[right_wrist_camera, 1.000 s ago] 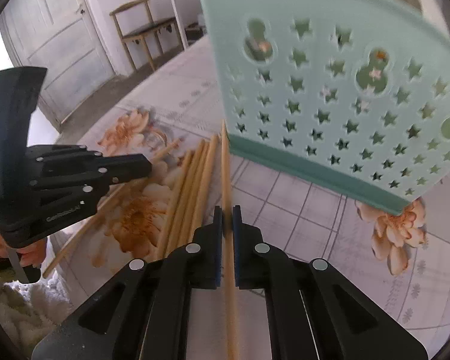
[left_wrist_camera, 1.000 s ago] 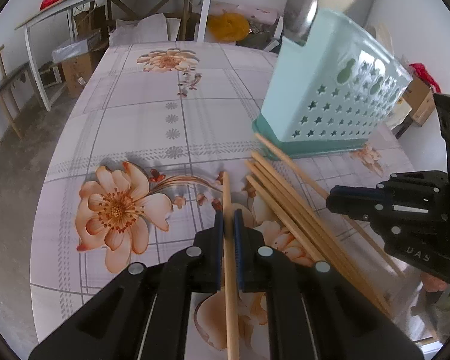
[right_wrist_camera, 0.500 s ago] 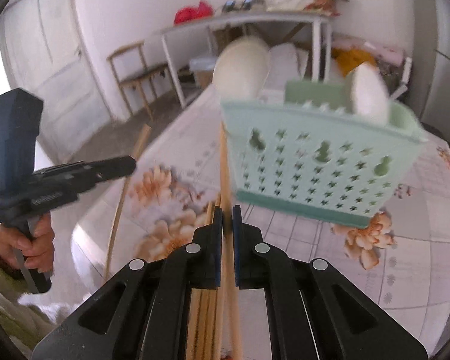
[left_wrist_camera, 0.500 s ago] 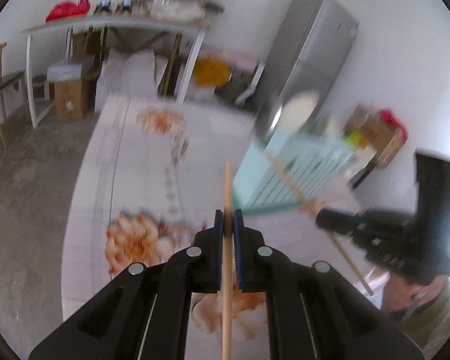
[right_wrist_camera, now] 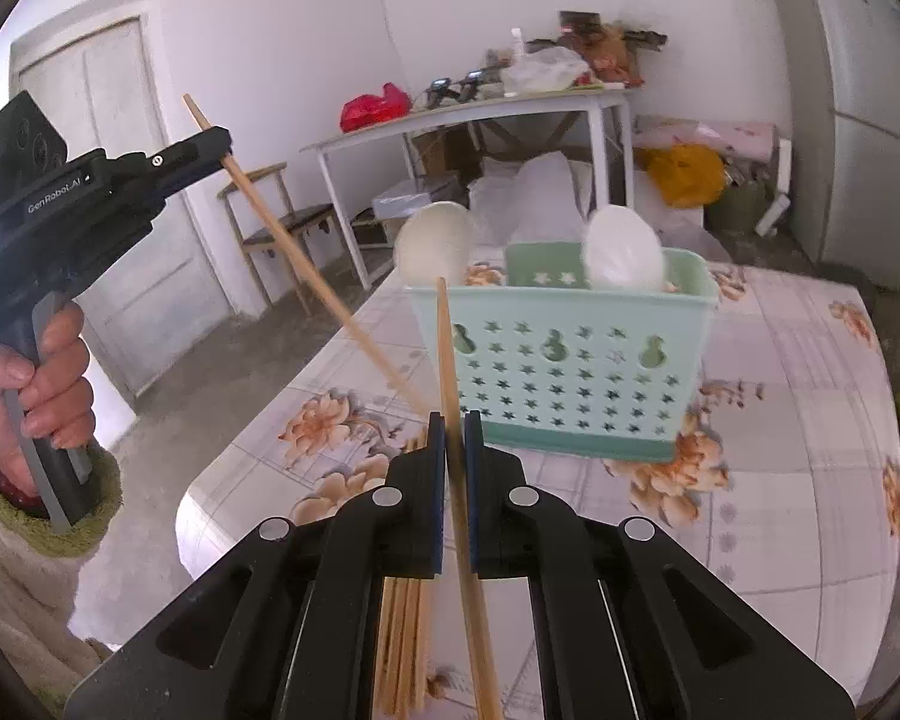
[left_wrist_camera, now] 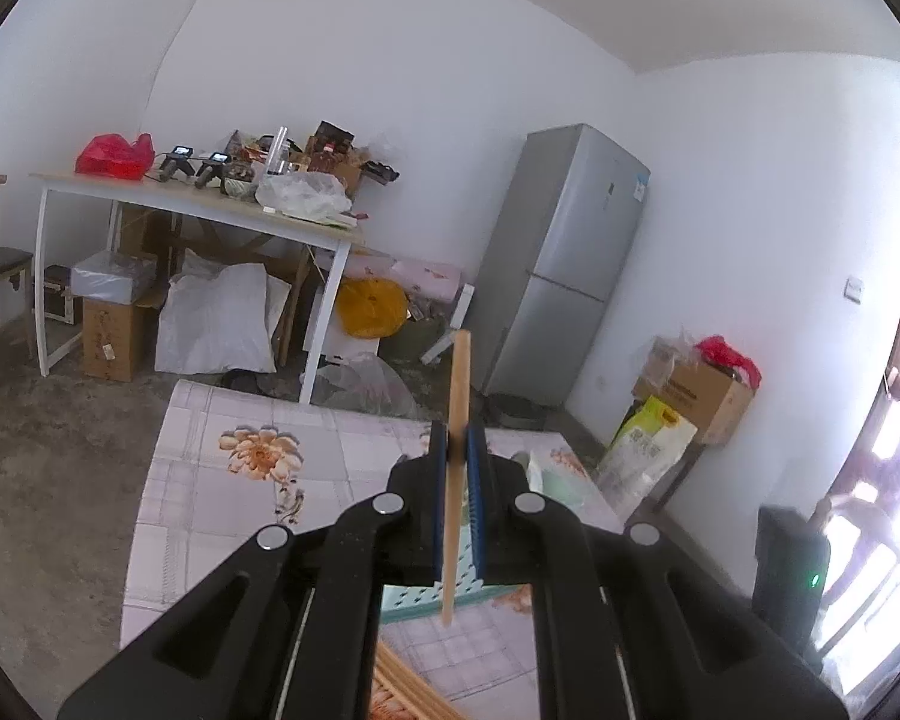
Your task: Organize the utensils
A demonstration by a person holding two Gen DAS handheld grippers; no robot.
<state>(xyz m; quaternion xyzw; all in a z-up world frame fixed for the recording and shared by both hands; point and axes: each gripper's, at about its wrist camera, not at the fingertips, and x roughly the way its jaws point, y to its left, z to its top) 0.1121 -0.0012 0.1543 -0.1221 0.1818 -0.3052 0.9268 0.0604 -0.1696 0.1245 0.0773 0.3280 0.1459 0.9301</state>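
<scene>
Each hand has one chopstick lifted off the table, both clear of the caddy point(right_wrist_camera: 570, 354).

Right chopstick point(right_wrist_camera: 450, 372): pinched between the right gripper point(right_wrist_camera: 455, 438) pads, jaws pressed together on it. Long axis runs along the fingers, tip out front and overlapping the caddy's near-left corner in this view. Tip looks about level with the rim, short of the opening; can't tell the depth gap.

Left chopstick point(right_wrist_camera: 306, 264): clamped near its top end by the left gripper point(right_wrist_camera: 225, 147), jaws closed on it. It hangs slanted, low end down toward the table in front of the caddy's left side. In the left wrist view the same stick point(left_wrist_camera: 455, 468) stands roughly upright across the pads point(left_wrist_camera: 475, 498), caddy point(left_wrist_camera: 546, 480) mostly hidden behind the fingers, below and slightly right.

Caddy: mint, star holes, upright on the floral table point(right_wrist_camera: 798, 420), two white spoons point(right_wrist_camera: 621, 255) already standing in it. Spare chopsticks point(right_wrist_camera: 399, 642) lie in a bundle on the table under the right gripper.

Key relation: caddy opening faces up, both sticks are above or at rim height but off to its near-left. Right hand looks nearer and more square to it. My read: next move needs each stick tipped near vertical, low end over the opening, then lowered. Left stick is already closer to that pose; right one points forward and needs more swing.

Risk: tip catching the rim or hitting the spoons.
</scene>
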